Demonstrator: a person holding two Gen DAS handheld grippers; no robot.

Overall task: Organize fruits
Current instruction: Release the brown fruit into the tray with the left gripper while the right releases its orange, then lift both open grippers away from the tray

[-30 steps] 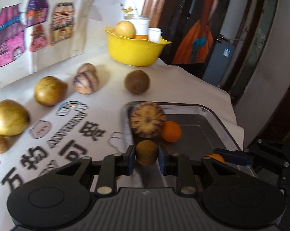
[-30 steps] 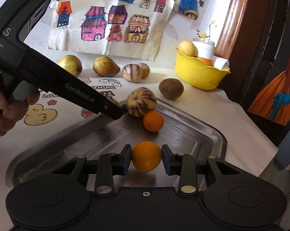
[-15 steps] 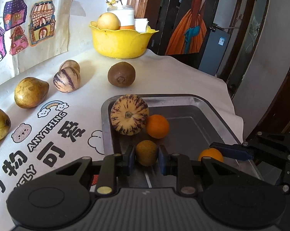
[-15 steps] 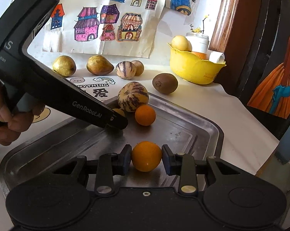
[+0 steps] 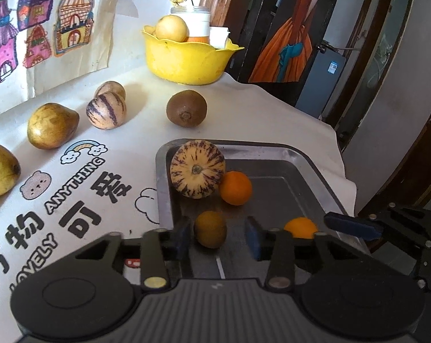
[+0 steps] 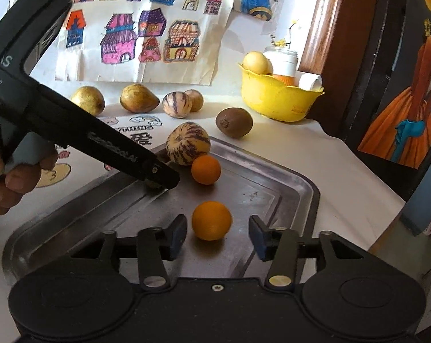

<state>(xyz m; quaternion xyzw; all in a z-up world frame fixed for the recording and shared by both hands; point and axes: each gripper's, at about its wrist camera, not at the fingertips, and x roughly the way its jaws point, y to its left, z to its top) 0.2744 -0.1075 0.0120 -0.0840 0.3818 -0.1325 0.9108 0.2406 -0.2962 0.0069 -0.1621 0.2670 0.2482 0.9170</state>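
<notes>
Metal tray (image 5: pixel 309 165) on the counter (image 5: pixel 244 105) holds 4 fruits: a striped melon (image 5: pixel 197 168) in its far-left corner, an orange (image 5: pixel 235 187) touching it, a small brown fruit (image 5: pixel 210 229) and a second orange (image 6: pixel 211 220).

Left claw (image 5: pixel 220 235) is spread wide; small brown fruit sits on the tray betw. its pads, close to the left pad, w/ a clear gap on the right. Right claw (image 6: pixel 216 237) also wide open; second orange rests on the tray betw. its fingers, gaps both sides.

Vs. 0.5 s ago: both claws were clamped on their fruit, now both have let go & the fruit sits free on the tray. Melon & first orange unchanged.

Off the tray, on the cloth: 1 kiwi (image 5: pixel 186 109) just beyond the tray's far rim, 2 yellow pears (image 6: pixel 139 98) and 2 small striped fruits (image 6: pixel 177 105) in a row nr the wall drawings (image 6: pixel 146 40). Yellow bowl (image 5: pixel 186 60) at the back holds a pale round fruit (image 5: pixel 171 29), w/ a white jar behind it. Person's left hand (image 6: pixel 6 183) grips the left tool's handle.
</notes>
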